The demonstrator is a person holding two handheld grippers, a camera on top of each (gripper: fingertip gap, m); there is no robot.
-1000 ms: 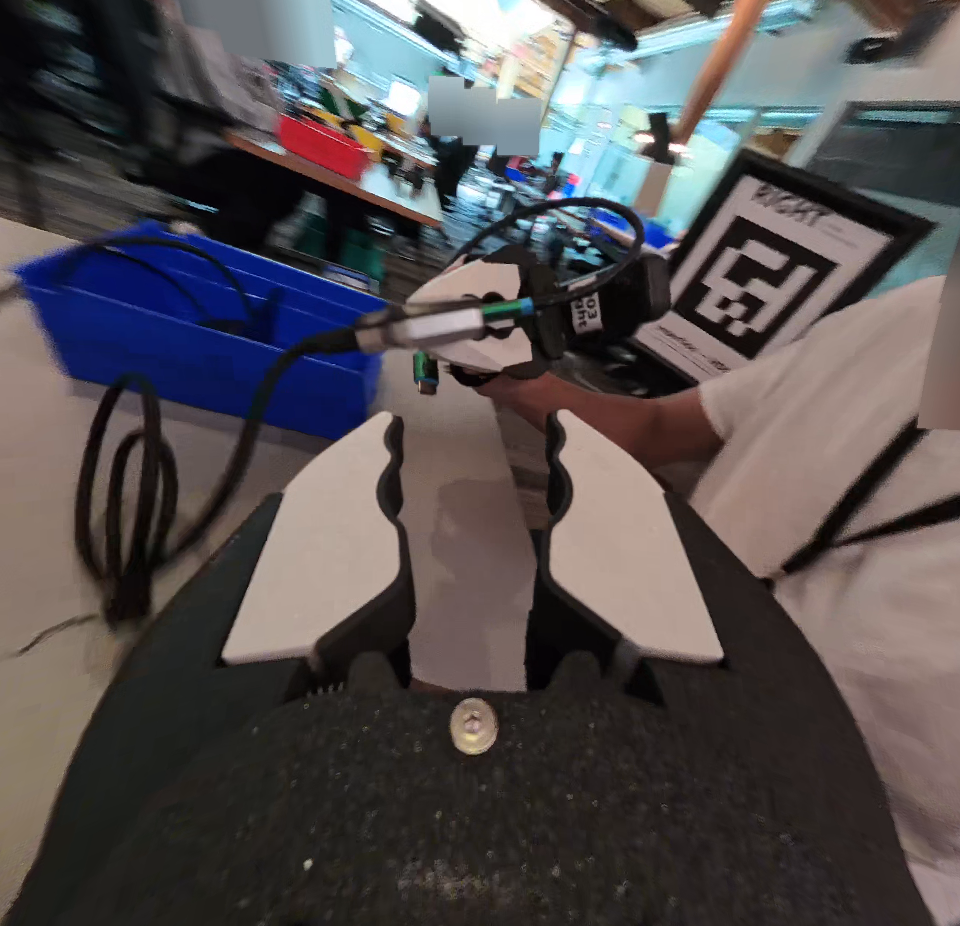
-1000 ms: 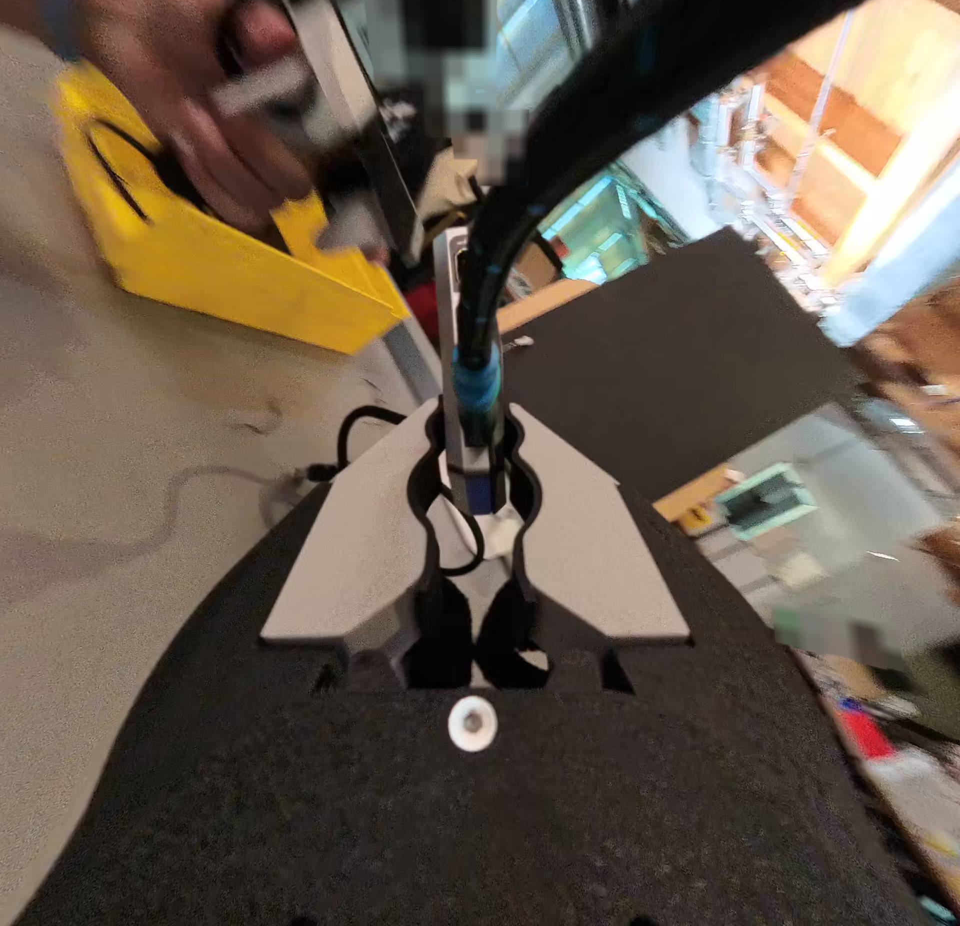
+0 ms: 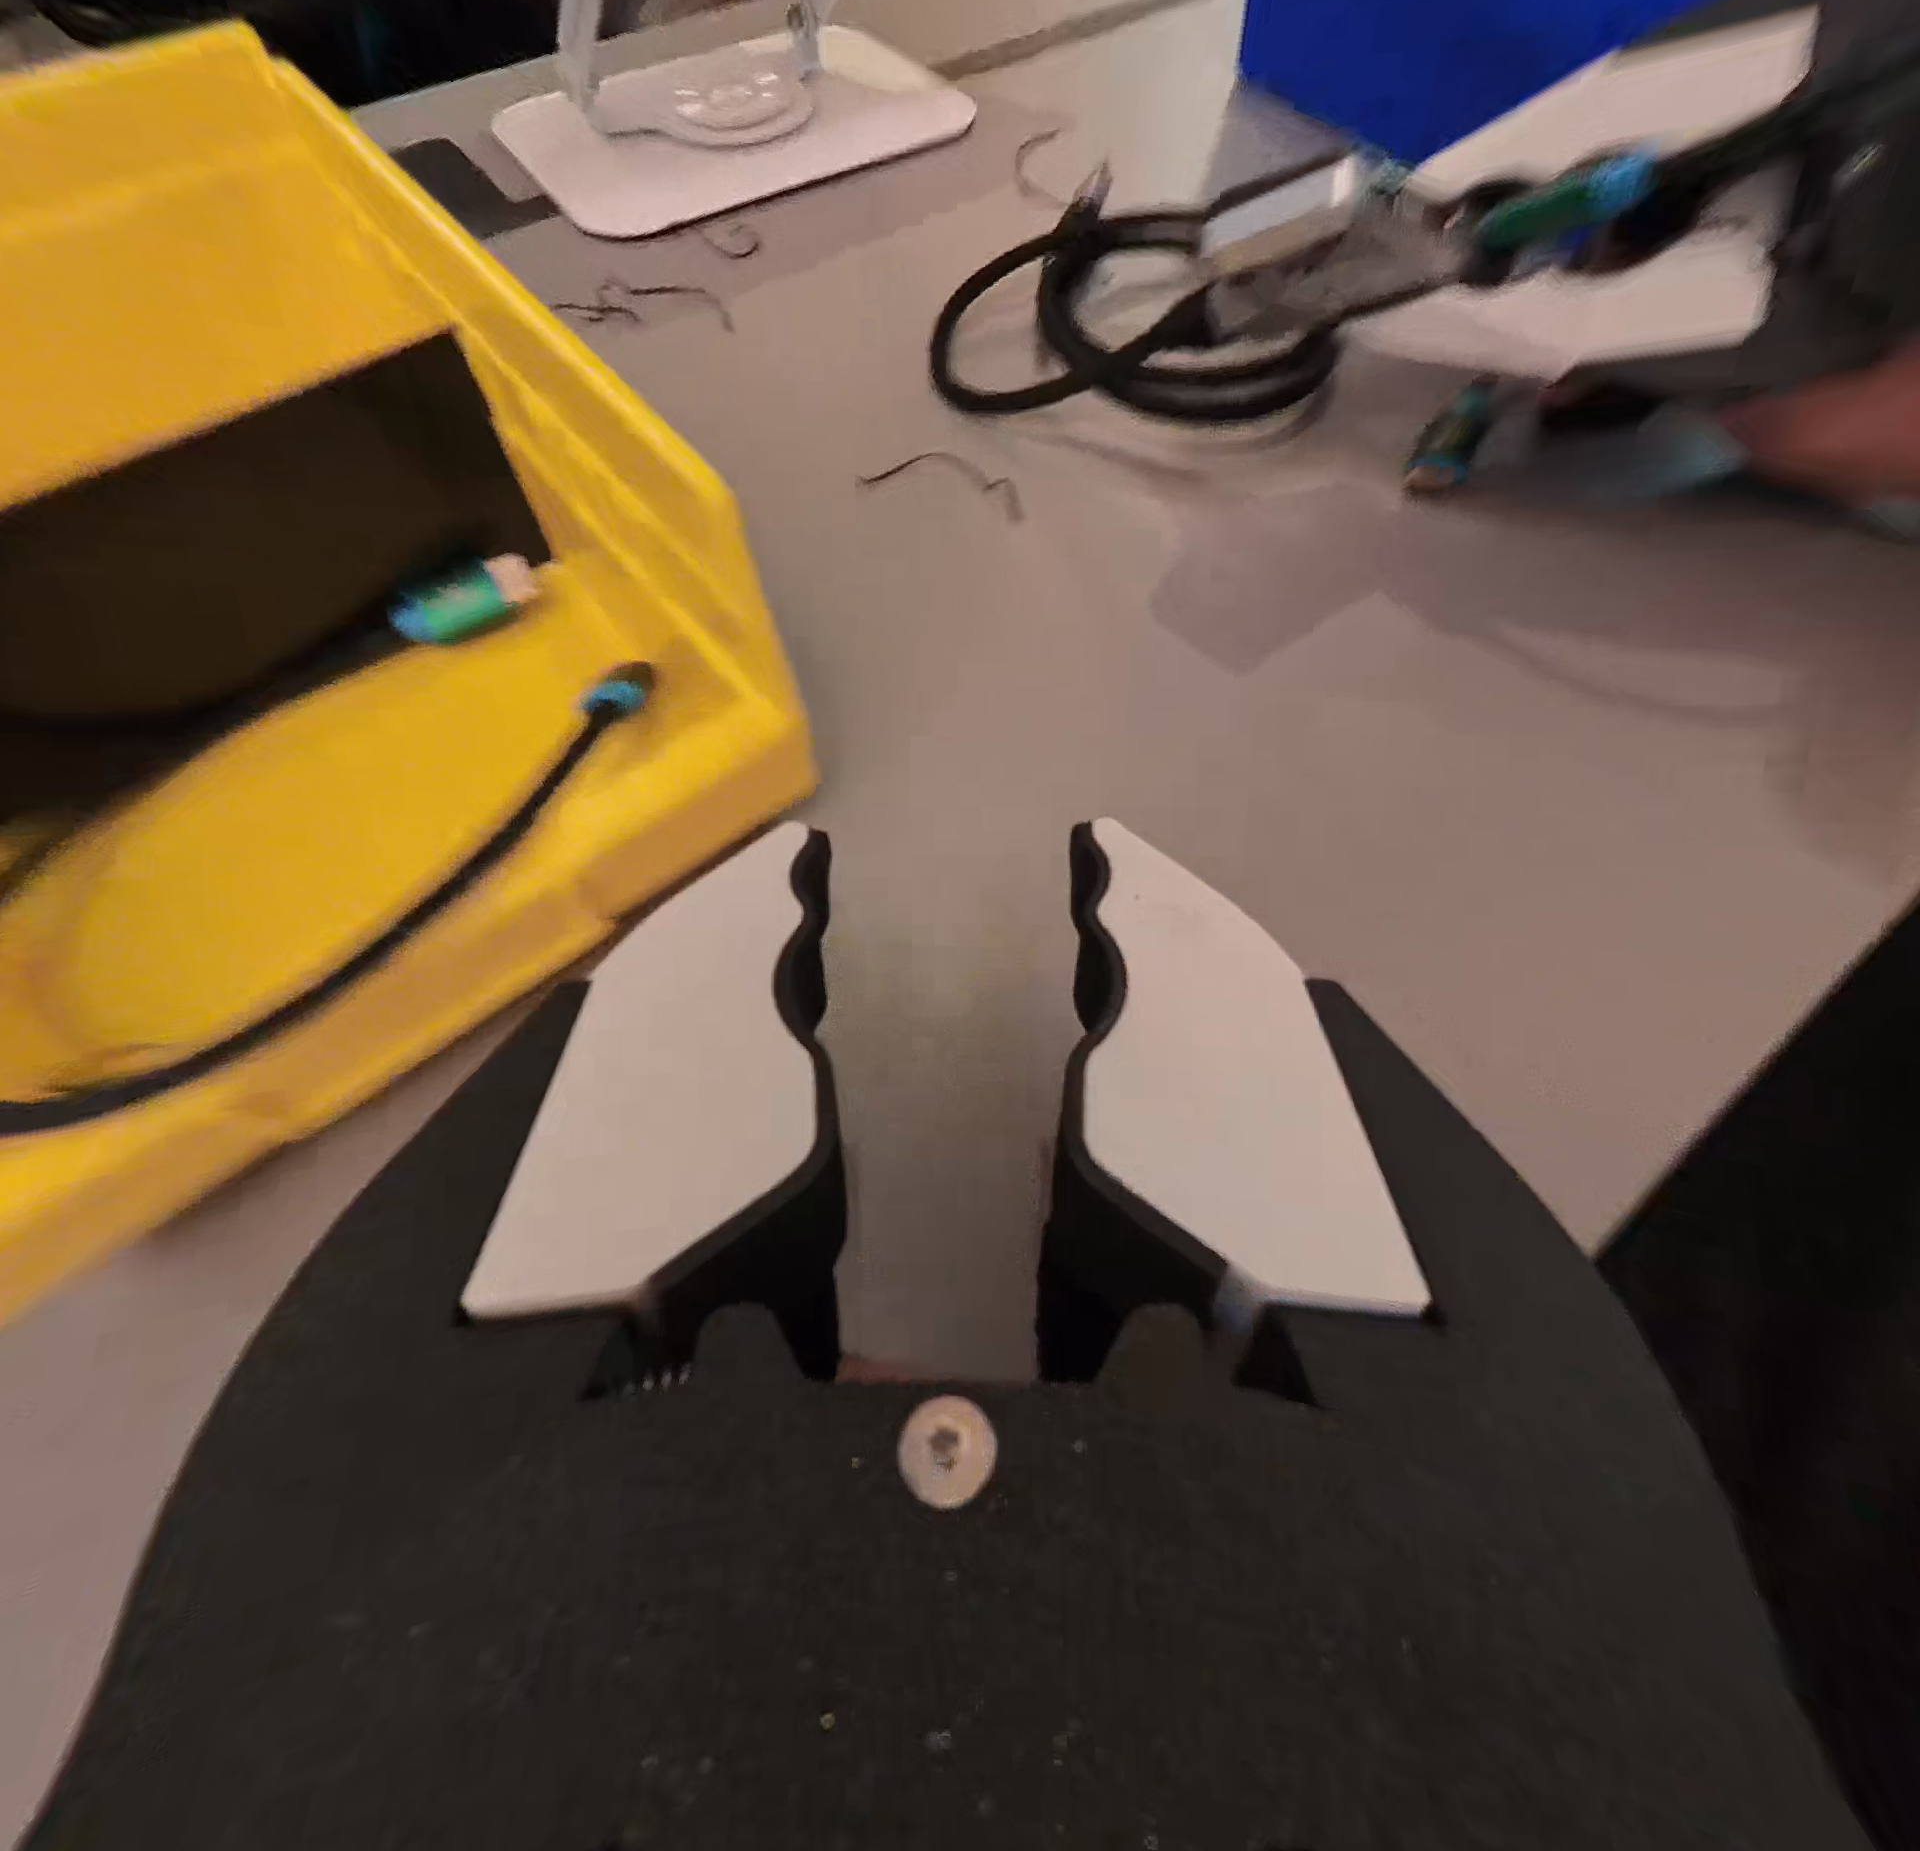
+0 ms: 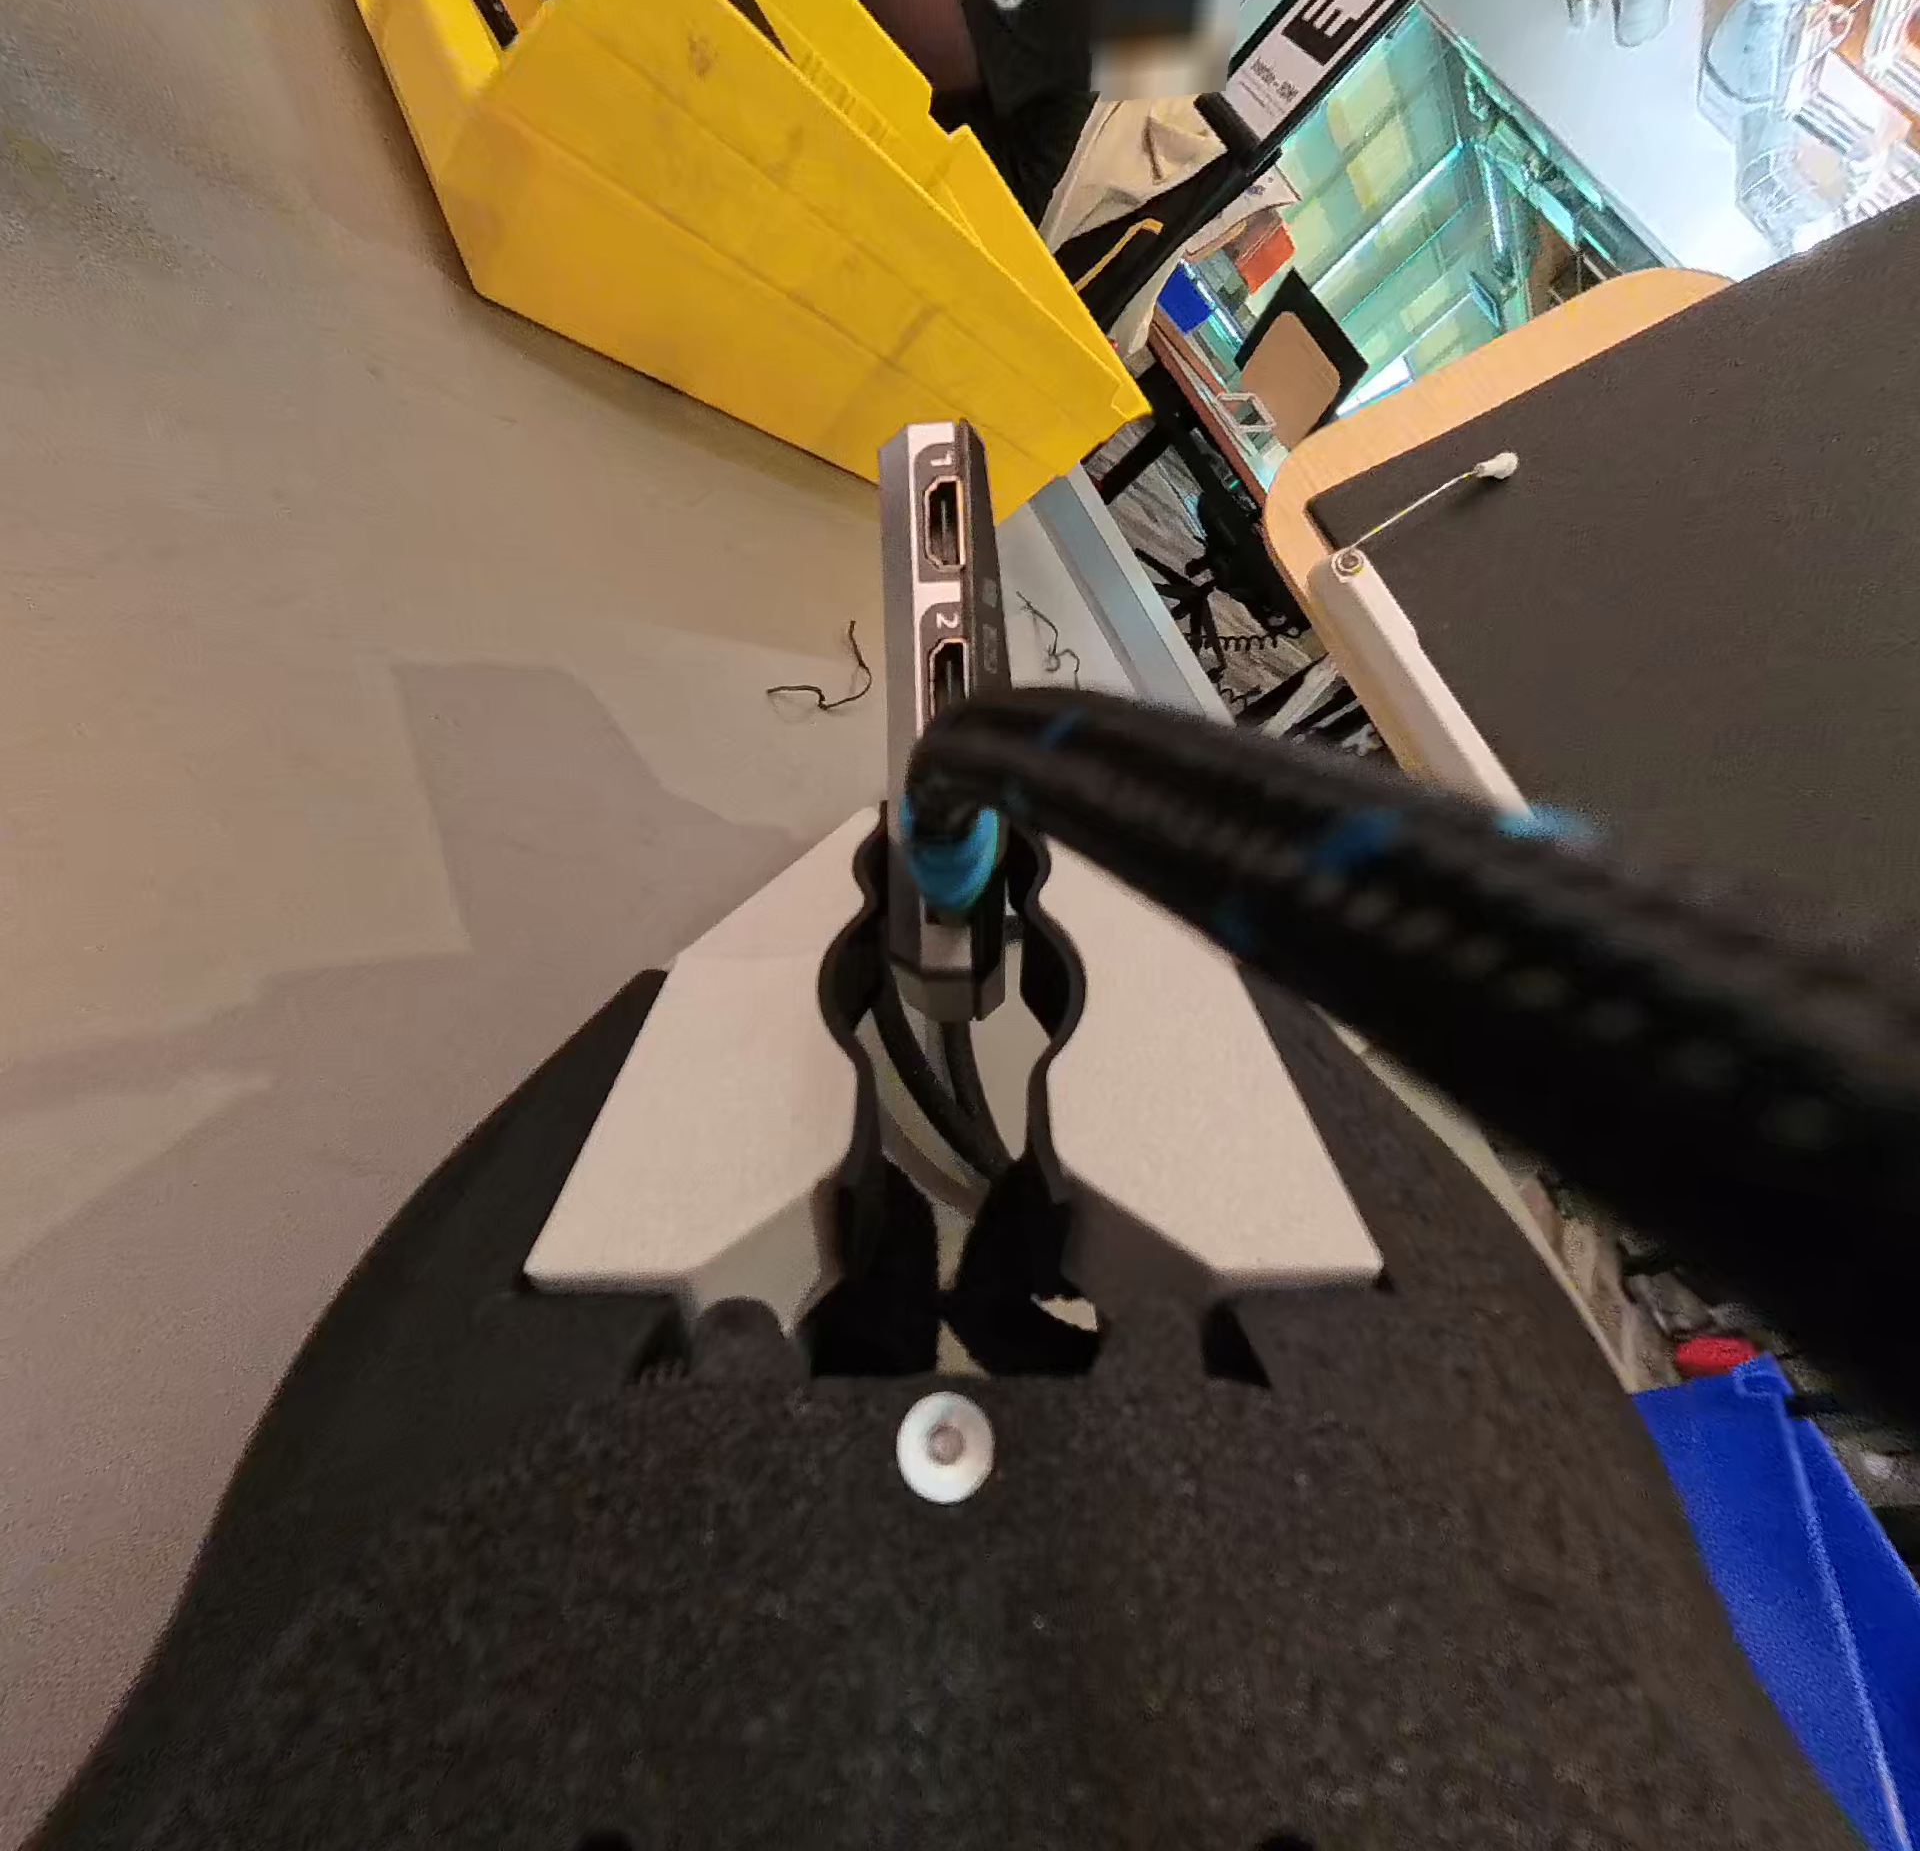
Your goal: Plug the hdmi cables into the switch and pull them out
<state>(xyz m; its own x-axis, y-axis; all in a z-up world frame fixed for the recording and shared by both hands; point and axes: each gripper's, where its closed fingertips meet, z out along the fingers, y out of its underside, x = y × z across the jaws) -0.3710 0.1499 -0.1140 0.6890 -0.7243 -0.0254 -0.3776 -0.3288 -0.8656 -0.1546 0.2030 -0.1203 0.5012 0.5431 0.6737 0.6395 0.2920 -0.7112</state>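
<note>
Left gripper (image 3: 948, 871), black body with white finger plates: jaws apart, nothing between them, only bare grey tabletop (image 3: 1299, 762) showing in the gap. It hangs over the tabletop next to the near corner of the yellow plastic bin (image 3: 582, 367).

Right gripper (image 4: 948, 845), same build: fingers closed narrow on the slim grey metal HDMI switch (image 4: 940, 596), clamping its lower end. The switch stands on edge and sticks forward out of the fingertips. Two ports on its upper stretch show, neither with a plug in it. A thick black braided HDMI cable with blue flecks (image 4: 1455, 949) joins the switch right at the fingertips through a blue-collared plug (image 4: 951, 861), then sweeps off toward the right edge of the frame, close to the lens. A thin black lead (image 4: 956, 1095) runs back from the switch's lower end between the fingers.

In the left wrist view the right gripper (image 3: 1621, 232) sits near the far right of the tabletop, blurred, in front of a blue plastic bin (image 3: 1455, 25). A coil of black cable (image 3: 1122, 347) lies on the tabletop just beside it, and a loose green-and-blue plug (image 3: 1449, 440) lies below it.

Inside the yellow bin: a black braided cable with a blue-collared end (image 3: 416, 918) and a green-and-blue connector (image 3: 468, 596) beside a black box (image 3: 239, 523).

A white flat stand base (image 3: 738, 128) sits at the far edge of the tabletop. Loose dark threads (image 3: 935, 471) lie scattered mid-tabletop.
</note>
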